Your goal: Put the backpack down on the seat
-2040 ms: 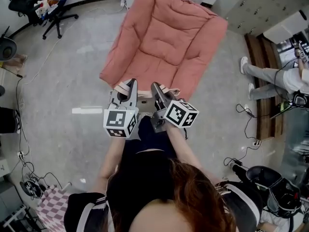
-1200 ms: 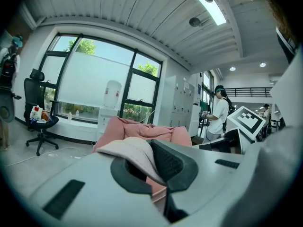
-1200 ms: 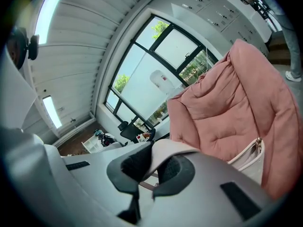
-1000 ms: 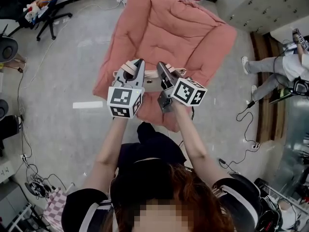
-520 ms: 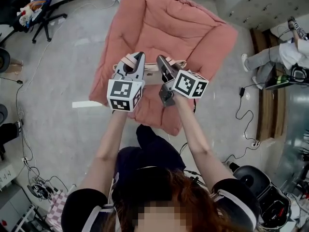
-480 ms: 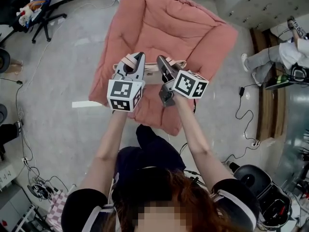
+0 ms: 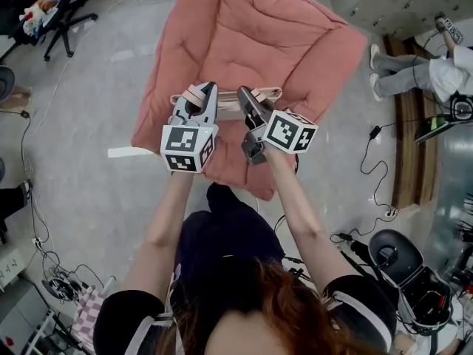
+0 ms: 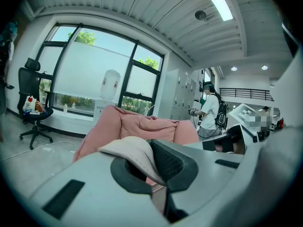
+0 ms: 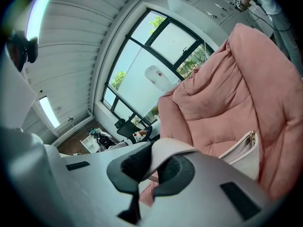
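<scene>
Backpack point(image 7: 260, 93): beige, mid-frame, slung crosswise between left gripper point(image 7: 199, 98) and right gripper point(image 7: 245, 100), each clamped on a strap; seat point(image 7: 259, 28) underneath, extending to frame top.

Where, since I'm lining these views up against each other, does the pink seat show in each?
Head view: the pink seat fills the upper middle.
Left gripper view: the pink seat sits at the centre of the picture.
Right gripper view: the pink seat rises tall across the right half.
Shared landmark: the black office chair, left of the seat in all three.
</scene>
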Tool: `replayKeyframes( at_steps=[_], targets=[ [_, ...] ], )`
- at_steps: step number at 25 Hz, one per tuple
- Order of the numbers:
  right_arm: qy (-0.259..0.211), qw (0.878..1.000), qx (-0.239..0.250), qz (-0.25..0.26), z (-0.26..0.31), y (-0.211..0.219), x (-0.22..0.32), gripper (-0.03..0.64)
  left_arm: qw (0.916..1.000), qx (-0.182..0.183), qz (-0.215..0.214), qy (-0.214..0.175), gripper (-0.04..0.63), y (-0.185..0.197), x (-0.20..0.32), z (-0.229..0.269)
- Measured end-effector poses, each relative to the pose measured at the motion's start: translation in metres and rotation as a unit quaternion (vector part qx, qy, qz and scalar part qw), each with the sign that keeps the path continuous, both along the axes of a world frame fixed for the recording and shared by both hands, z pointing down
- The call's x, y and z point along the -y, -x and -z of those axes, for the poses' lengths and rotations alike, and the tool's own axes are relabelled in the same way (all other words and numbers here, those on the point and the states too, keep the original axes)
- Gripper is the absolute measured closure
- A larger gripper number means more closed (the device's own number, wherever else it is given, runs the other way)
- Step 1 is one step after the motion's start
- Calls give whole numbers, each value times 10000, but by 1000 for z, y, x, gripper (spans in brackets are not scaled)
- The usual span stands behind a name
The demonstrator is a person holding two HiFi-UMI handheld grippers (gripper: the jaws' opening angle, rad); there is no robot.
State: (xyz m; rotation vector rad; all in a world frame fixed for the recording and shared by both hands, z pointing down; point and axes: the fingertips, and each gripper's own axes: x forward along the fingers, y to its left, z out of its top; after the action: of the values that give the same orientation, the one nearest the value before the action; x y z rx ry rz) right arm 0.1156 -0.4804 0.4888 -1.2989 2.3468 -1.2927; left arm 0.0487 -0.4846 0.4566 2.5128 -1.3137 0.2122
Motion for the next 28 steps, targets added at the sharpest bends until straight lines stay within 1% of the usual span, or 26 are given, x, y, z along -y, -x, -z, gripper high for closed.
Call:
replayKeyframes(
  at_steps=[6, 13, 28],
  targets=[
    [94, 9999, 42, 19, -11, 7, -15, 580, 9999, 39, 16, 120, 577, 7, -15, -13],
    [307, 9995, 46, -17, -26, 9, -42, 580, 9996, 78, -10, 273, 577, 9, -38, -27],
    [713, 9973, -107, -169, -63, 15, -116, 580, 9979, 76, -113, 639, 577, 17, -110, -58]
  ],
)
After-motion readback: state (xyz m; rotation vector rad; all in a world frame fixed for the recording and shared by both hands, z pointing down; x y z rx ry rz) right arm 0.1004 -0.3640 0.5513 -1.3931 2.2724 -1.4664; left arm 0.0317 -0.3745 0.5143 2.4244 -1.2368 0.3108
